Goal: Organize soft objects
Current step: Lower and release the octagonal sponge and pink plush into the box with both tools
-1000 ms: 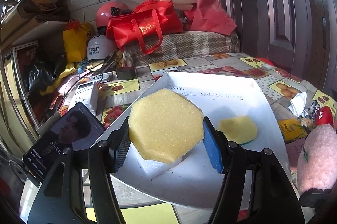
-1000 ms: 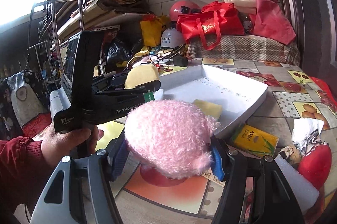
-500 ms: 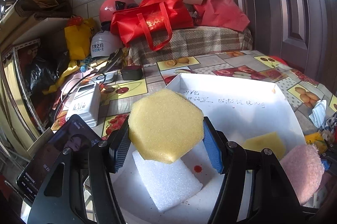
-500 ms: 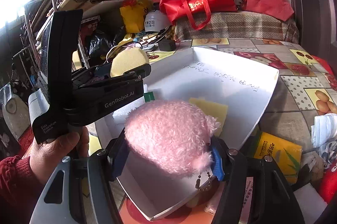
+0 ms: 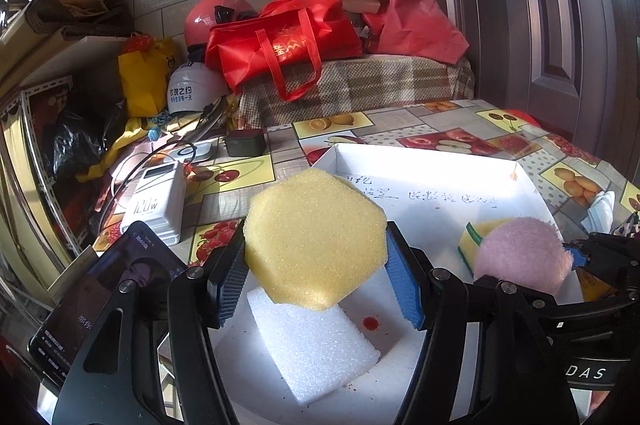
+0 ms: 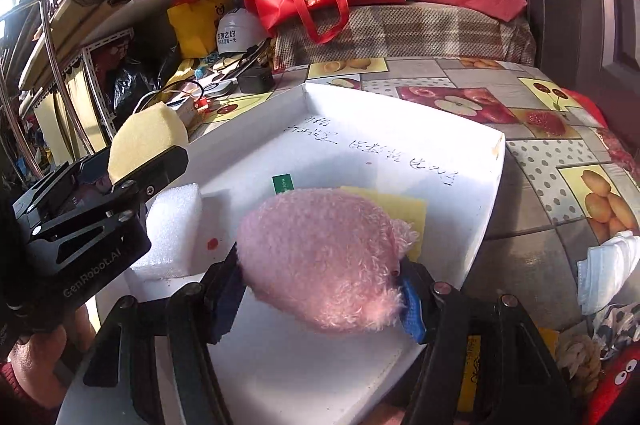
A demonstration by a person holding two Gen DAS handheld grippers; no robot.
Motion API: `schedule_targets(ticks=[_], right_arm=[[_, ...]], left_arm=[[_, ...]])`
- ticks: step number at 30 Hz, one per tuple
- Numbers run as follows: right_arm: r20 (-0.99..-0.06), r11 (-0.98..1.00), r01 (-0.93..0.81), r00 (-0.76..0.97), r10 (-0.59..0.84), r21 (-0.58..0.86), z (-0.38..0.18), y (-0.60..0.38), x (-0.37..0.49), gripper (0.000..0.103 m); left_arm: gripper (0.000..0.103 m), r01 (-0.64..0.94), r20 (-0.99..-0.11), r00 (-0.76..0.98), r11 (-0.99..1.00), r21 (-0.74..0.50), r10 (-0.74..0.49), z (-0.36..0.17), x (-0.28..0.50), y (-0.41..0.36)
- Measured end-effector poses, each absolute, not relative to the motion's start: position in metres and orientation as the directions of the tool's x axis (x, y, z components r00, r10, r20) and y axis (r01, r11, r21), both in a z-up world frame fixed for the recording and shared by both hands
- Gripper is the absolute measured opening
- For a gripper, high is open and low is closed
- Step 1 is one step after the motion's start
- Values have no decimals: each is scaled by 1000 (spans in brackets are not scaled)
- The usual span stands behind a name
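Note:
My left gripper is shut on a yellow octagonal sponge and holds it above the white tray, over a white foam block. My right gripper is shut on a pink plush toy, held above the white tray in front of a flat yellow-green sponge. The plush and that sponge also show in the left wrist view. The left gripper with the yellow sponge and the foam block show at the left of the right wrist view.
A phone and a white power bank lie left of the tray. Red bags, helmets and foam rolls sit at the back. A white cloth, a red plush and a yellow packet lie right of the tray.
Both grippers have moved forward over the white tray with their loads. The pink plush now hangs over the tray's inside beside the flat sponge.

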State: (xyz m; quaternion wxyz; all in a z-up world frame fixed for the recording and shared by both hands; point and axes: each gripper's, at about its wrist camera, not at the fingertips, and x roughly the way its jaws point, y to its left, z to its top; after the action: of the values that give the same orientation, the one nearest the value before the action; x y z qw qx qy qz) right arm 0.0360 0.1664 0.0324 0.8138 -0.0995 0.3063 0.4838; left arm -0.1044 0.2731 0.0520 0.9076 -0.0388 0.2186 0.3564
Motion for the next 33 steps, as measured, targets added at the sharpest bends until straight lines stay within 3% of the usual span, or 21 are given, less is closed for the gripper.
schedule_targets(ticks=[5, 7, 9, 10, 11, 13, 19, 25, 33], right_arm=[[-560, 500, -864, 385, 734, 61, 39, 167, 20, 67], [-549, 509, -860, 408, 729, 38, 41, 167, 16, 70], [-545, 524, -851, 423, 724, 37, 41, 167, 18, 87], [-544, 529, -848, 426, 723, 40, 41, 167, 19, 89], [-543, 532, -846, 430, 721, 38, 42, 167, 19, 90], [-539, 543, -840, 449, 712, 18, 42, 169, 17, 103], [-505, 547, -837, 483, 715, -25, 46, 167, 9, 103], [-564, 563, -823, 431, 704, 76, 37, 161, 18, 103], [-465, 551, -832, 461, 756, 71, 45, 138, -18, 103]], left_arm=[[68, -641, -438, 659, 761, 97, 611, 50, -99, 271], [77, -667, -428, 642, 738, 96, 636, 51, -102, 271], [91, -696, -414, 631, 715, 72, 656, 52, -109, 275], [93, -700, -406, 633, 712, 62, 659, 53, -111, 275], [103, -704, -400, 633, 708, 60, 663, 53, -113, 275], [103, -705, -390, 634, 706, 63, 668, 54, -114, 274], [103, -723, -362, 627, 688, 61, 690, 55, -120, 271], [103, -757, -342, 613, 654, 7, 713, 57, -132, 277], [103, -770, -286, 615, 638, -13, 735, 60, -144, 272]])
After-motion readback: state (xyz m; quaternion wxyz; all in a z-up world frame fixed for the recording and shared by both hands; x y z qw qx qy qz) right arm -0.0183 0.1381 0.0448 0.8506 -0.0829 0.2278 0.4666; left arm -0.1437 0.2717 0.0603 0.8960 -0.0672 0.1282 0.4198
